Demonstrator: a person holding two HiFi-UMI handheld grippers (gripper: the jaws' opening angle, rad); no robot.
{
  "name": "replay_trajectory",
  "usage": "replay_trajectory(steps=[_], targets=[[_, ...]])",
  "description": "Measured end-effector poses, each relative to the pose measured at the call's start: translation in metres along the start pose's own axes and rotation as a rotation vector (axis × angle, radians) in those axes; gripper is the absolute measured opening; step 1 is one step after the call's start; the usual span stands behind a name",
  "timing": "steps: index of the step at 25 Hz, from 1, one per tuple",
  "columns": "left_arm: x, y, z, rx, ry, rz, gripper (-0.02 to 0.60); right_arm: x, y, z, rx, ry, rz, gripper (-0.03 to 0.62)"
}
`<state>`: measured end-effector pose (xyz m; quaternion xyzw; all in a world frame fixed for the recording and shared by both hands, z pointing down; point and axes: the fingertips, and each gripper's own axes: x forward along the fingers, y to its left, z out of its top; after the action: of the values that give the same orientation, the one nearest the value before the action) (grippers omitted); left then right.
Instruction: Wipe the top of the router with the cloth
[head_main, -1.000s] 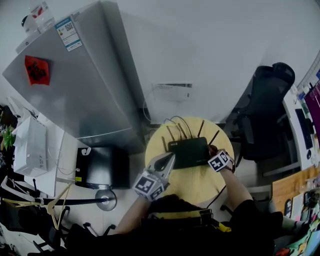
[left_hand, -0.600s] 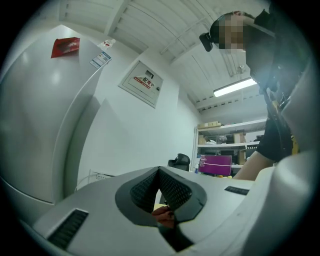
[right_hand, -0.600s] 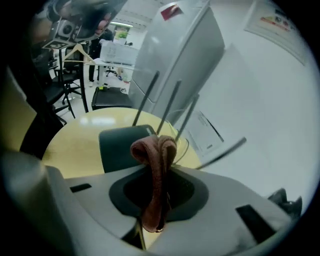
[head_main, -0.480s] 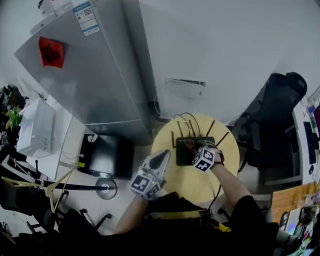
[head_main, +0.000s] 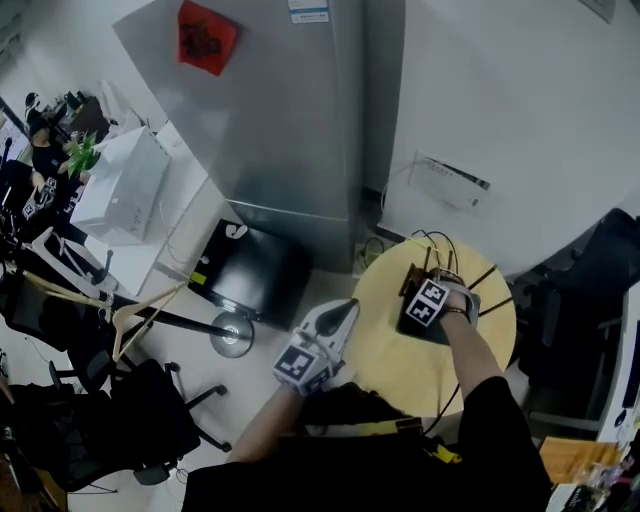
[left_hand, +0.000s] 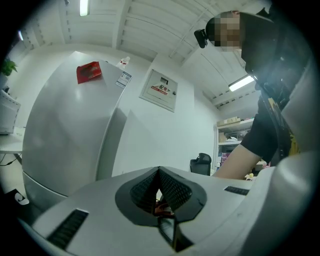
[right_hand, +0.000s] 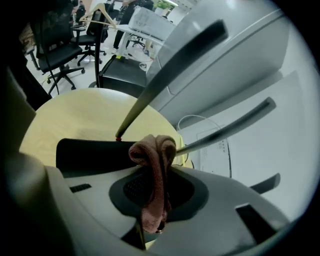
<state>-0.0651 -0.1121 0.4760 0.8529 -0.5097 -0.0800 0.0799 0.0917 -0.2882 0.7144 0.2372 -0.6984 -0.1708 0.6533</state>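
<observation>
Router (right_hand: 90, 155): one, black, lying on the one round table (right_hand: 75, 120).
Antennas (right_hand: 170, 75): we count three in the right gripper view.
Cloth (right_hand: 152, 150): one, brown, above the router's top.
Right gripper (right_hand: 155, 172): jaws clamped on the cloth.
Left gripper (left_hand: 159, 175): jaws together, empty.

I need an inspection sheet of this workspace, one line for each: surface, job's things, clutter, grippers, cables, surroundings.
Surface: round yellow table, bare wood.
Job's things: black router on the table, antennas up; brownish cloth above it.
Clutter: nothing seen on the table besides the router.
Grippers: right gripper shut on the cloth, over the router; left gripper shut, empty, by the table's edge.
Cables: thin cables behind the router, at the far edge.
Surroundings: grey fridge, wall box, office chair.
</observation>
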Motion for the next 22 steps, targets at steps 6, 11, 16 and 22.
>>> replay_trajectory(steps=[6,11,16,22], targets=[[-0.014,0.011,-0.005,-0.036,0.006,0.031,-0.006,0.011,0.028,0.007,-0.068,0.012,0.051,0.061],[0.000,0.008,-0.006,-0.033,0.010,-0.016,-0.006,0.003,0.055,0.009,-0.105,-0.014,0.140,0.061],[0.022,-0.007,-0.006,-0.019,0.016,-0.103,-0.006,0.002,0.078,0.001,-0.069,-0.018,0.243,0.061],[0.037,-0.019,-0.009,-0.020,0.038,-0.181,-0.006,-0.019,0.097,-0.005,-0.004,0.016,0.405,0.061]])
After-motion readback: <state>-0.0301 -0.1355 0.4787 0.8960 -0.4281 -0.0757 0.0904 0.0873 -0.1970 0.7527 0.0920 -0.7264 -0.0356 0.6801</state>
